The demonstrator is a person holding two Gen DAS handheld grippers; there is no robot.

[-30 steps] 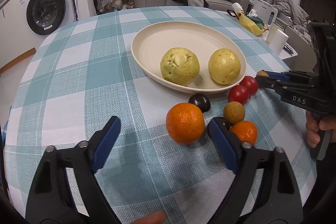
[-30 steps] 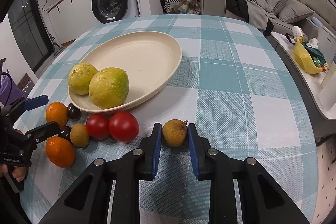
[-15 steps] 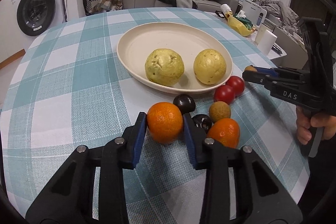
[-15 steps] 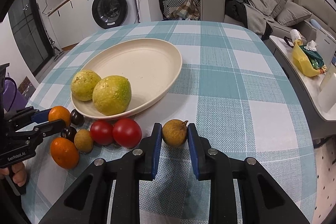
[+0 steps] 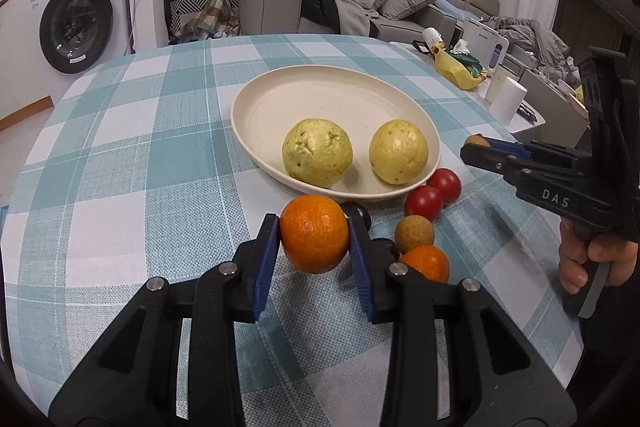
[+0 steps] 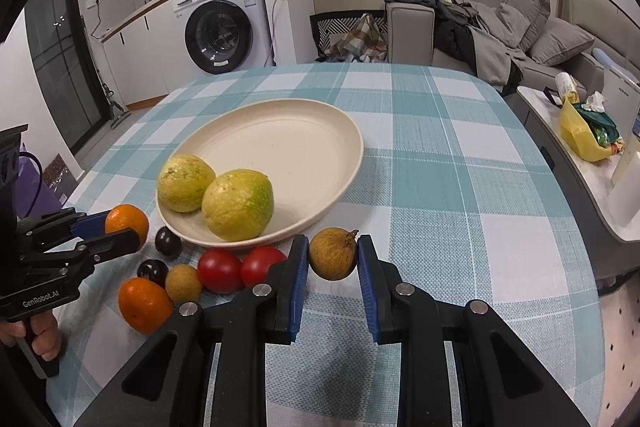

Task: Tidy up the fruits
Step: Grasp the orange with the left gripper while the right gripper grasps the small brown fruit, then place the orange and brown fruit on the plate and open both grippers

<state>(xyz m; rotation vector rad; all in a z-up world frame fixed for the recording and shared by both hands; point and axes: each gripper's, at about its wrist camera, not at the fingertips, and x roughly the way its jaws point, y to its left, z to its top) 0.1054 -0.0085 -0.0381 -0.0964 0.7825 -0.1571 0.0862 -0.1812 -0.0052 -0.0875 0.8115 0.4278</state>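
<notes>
Checked tablecloth (image 5: 120, 155), "DAS" on right claw (image 5: 476, 147), "GenRobot.AI" on left claw (image 6: 120, 231)

- The left tongs (image 5: 314, 235), wide open a second ago, now clamp the orange (image 5: 314, 233).
- That orange appears lifted slightly off the desk (image 5: 120, 167).
- The right tongs (image 6: 333, 261) rise with the brown fruit (image 6: 333, 254).

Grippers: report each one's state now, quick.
Left gripper: shut on the orange.
Right gripper: shut on the small brown fruit.
</notes>
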